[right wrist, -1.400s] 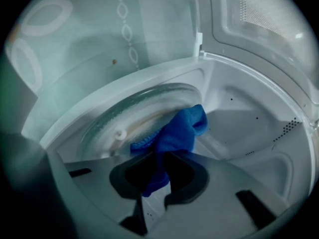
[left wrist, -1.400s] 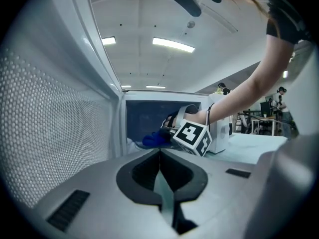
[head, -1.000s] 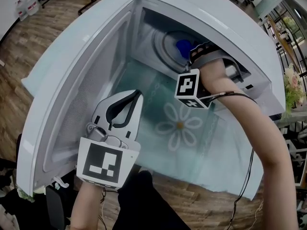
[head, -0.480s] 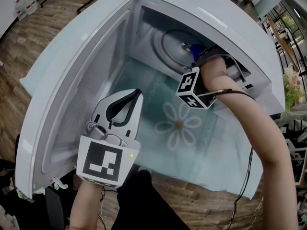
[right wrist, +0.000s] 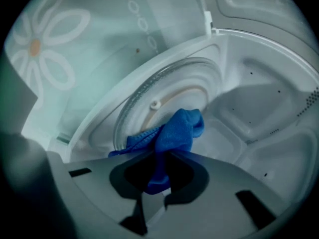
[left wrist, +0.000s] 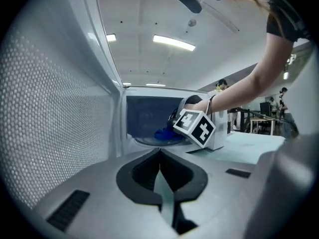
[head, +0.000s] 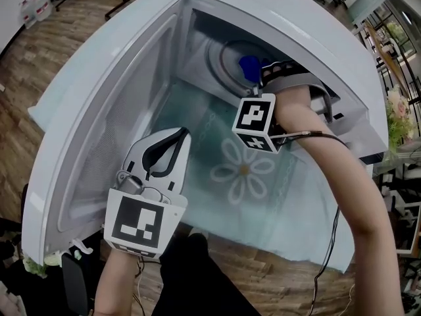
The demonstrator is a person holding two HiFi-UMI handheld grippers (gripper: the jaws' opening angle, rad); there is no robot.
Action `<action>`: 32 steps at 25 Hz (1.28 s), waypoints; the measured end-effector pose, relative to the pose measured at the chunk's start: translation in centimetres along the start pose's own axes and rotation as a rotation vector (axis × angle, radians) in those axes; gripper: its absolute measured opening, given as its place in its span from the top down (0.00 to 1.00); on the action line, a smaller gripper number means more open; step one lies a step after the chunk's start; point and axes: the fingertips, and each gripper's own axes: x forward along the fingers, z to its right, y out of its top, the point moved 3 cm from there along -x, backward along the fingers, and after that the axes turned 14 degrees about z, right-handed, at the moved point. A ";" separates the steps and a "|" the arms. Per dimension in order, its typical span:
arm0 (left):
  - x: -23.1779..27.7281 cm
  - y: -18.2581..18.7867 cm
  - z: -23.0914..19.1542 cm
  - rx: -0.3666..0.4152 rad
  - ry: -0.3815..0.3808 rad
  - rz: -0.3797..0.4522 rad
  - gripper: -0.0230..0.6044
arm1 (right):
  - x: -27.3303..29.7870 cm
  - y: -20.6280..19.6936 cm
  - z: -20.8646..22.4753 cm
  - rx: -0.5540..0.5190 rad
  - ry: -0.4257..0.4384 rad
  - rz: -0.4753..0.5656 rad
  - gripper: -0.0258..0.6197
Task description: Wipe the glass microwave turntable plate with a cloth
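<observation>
Glass turntable plate (right wrist: 149, 91) sits on the microwave (head: 125, 104) floor; the right gripper (right wrist: 159, 156) pinches a blue cloth (right wrist: 178, 129) against it. The left gripper (left wrist: 159, 152), jaws together on nothing, hangs outside. Off-centre pressure could tip the plate.

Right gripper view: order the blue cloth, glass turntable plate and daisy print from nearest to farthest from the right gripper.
1. blue cloth, centre, clamped between the jaws.
2. glass turntable plate, just behind the cloth.
3. daisy print, upper left, outside the microwave.
</observation>
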 end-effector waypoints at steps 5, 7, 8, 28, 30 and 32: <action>-0.2 0.4 -0.1 0.005 0.005 0.004 0.96 | -1.2 1.1 3.0 0.212 -0.191 0.132 0.89; -0.4 0.4 -0.3 0.008 0.012 0.002 0.96 | -1.8 1.4 4.6 0.286 -0.283 0.185 0.89; -0.4 0.4 -0.4 0.010 0.014 0.002 0.96 | -2.1 1.6 5.4 0.320 -0.329 0.216 0.89; -0.1 0.2 -0.5 0.010 0.010 -0.003 0.96 | -2.6 6.2 4.3 -0.151 -0.436 0.327 0.89; -0.2 0.2 -0.5 0.010 0.009 -0.006 0.96 | -2.4 5.6 3.3 -0.217 -0.386 0.282 0.89; -0.2 0.2 -0.5 0.007 0.009 -0.006 0.96 | -2.3 5.0 2.5 -0.254 -0.342 0.250 0.89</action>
